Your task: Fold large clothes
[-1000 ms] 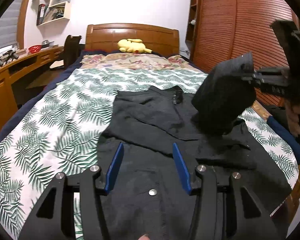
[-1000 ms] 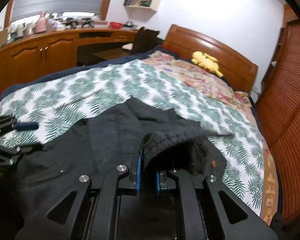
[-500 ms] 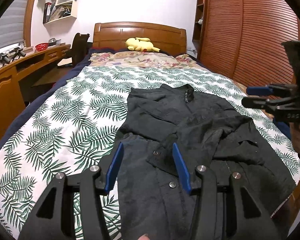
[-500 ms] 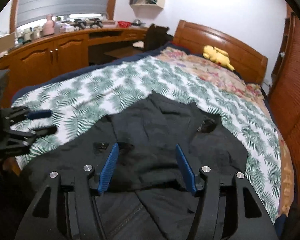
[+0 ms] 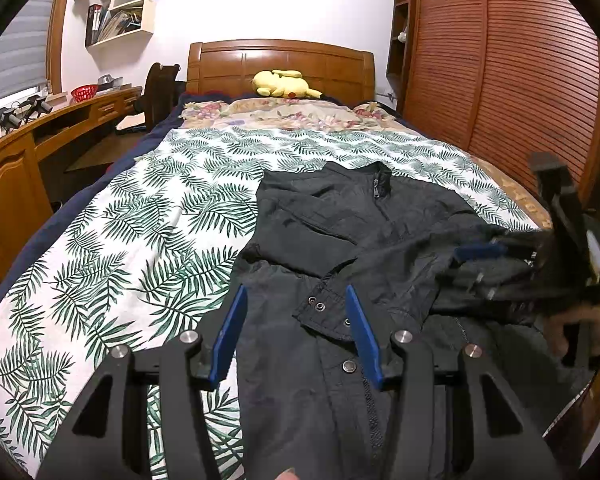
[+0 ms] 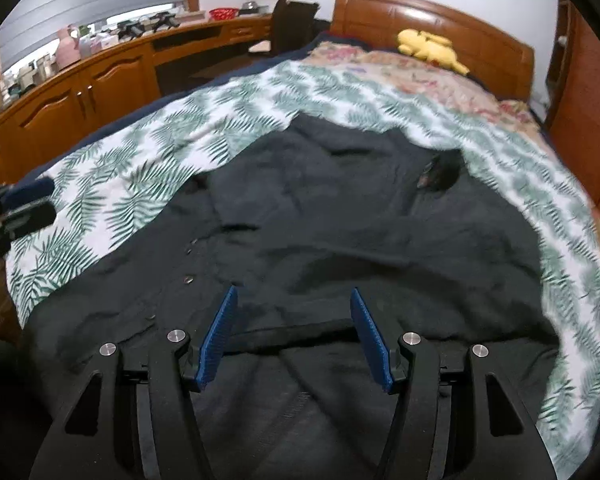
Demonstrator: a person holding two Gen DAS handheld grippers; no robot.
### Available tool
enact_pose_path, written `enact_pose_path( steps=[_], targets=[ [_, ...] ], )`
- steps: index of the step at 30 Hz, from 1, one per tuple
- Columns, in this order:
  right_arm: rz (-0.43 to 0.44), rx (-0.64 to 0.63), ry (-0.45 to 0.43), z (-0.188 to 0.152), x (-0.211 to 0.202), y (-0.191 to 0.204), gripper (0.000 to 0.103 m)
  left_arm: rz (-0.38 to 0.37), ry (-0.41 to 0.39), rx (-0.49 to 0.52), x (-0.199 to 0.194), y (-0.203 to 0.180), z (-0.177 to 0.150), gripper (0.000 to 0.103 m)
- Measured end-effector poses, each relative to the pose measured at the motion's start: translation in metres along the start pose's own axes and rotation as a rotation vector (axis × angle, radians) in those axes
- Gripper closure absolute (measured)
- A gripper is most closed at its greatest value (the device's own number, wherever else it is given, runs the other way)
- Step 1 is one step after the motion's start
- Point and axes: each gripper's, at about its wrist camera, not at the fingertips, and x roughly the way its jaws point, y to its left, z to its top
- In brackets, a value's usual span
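A black jacket (image 5: pixel 340 220) lies spread on the leaf-print bedspread (image 5: pixel 140 240), collar and zipper (image 5: pixel 376 184) toward the headboard. One sleeve is folded across its front, and the snap cuff (image 5: pixel 320 308) lies just ahead of my left gripper (image 5: pixel 296 292). That gripper hovers open over the hem, its blue pads clear of the cloth. My right gripper (image 6: pixel 293 292) is open low over the jacket's right side, with nothing between its pads. It appears blurred in the left wrist view (image 5: pixel 466 266), held by a hand (image 5: pixel 576 328). The left gripper (image 6: pixel 20 204) shows at the right wrist view's left edge.
A yellow plush toy (image 5: pixel 284 84) rests by the wooden headboard (image 5: pixel 280 60). A wooden desk with cabinets (image 5: pixel 12 168) and a dark chair (image 5: pixel 160 92) run along the bed's left. A slatted wardrobe (image 5: pixel 500 80) stands close on the right.
The right gripper let go of the black sleeve end and opened. The sleeve now lies across the jacket's front. The right gripper then sank toward the jacket. The left gripper stayed put.
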Motion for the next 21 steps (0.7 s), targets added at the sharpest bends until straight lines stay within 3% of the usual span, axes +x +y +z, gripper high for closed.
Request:
enact_pose_path(
  steps=[8,12,16,21],
  targets=[
    [0.116,-0.061,0.077,-0.018,0.036,0.053,0.044,0.008,0.001,-0.014,0.0,0.006,0.0,0.053],
    [0.075,-0.093,0.121,-0.026,0.054,0.064,0.046,0.011,0.001,-0.019,-0.001,0.01,-0.001,0.053],
    [0.056,-0.098,0.121,-0.031,0.058,0.057,0.087,0.011,-0.003,-0.024,-0.003,0.013,-0.001,0.053],
    [0.131,-0.077,0.086,-0.028,0.039,0.057,0.099,0.013,-0.003,-0.026,-0.003,0.014,-0.001,0.053]
  ],
)
